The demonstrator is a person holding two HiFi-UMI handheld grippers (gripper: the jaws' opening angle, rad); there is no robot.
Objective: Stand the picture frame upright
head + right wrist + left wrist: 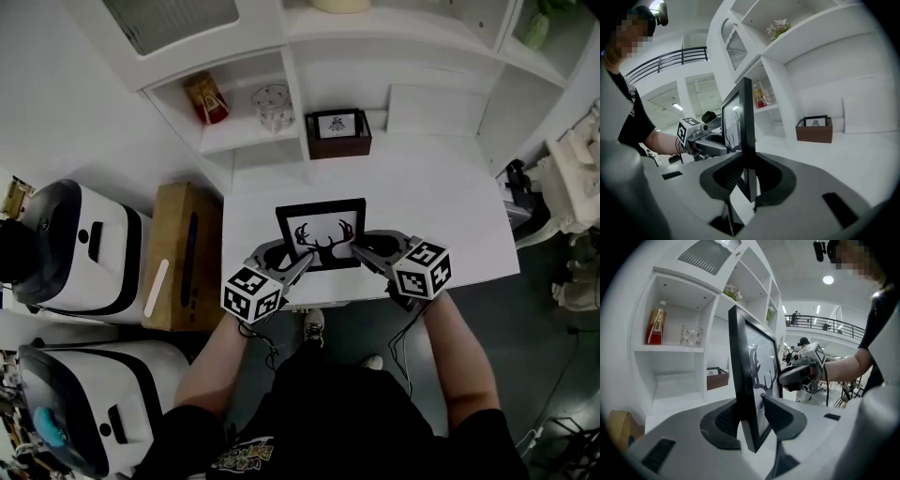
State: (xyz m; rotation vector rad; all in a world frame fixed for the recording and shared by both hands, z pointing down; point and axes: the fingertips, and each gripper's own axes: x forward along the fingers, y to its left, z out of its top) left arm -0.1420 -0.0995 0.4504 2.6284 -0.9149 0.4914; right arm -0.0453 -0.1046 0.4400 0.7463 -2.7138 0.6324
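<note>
Black-rimmed and square, the picture frame [322, 234] shows a dark antlered deer's head on a white ground. It is over the near part of the white table [450, 225], with its picture side toward the person. Both gripper views show it close to upright; whether its lower edge touches the table I cannot tell.

Left of the table stands a brown cardboard box [183, 255]. On the white shelf behind are a red bottle [207, 97] and a patterned glass jar [272, 106]. Further right, at the table's back, sits a dark brown wooden box [338, 134] with a small card, well apart from the frame.

At the frame's lower left edge the left gripper [302, 262] is clamped, one jaw on the front and one on the back. The right gripper [361, 247] pinches the lower right edge likewise.
</note>
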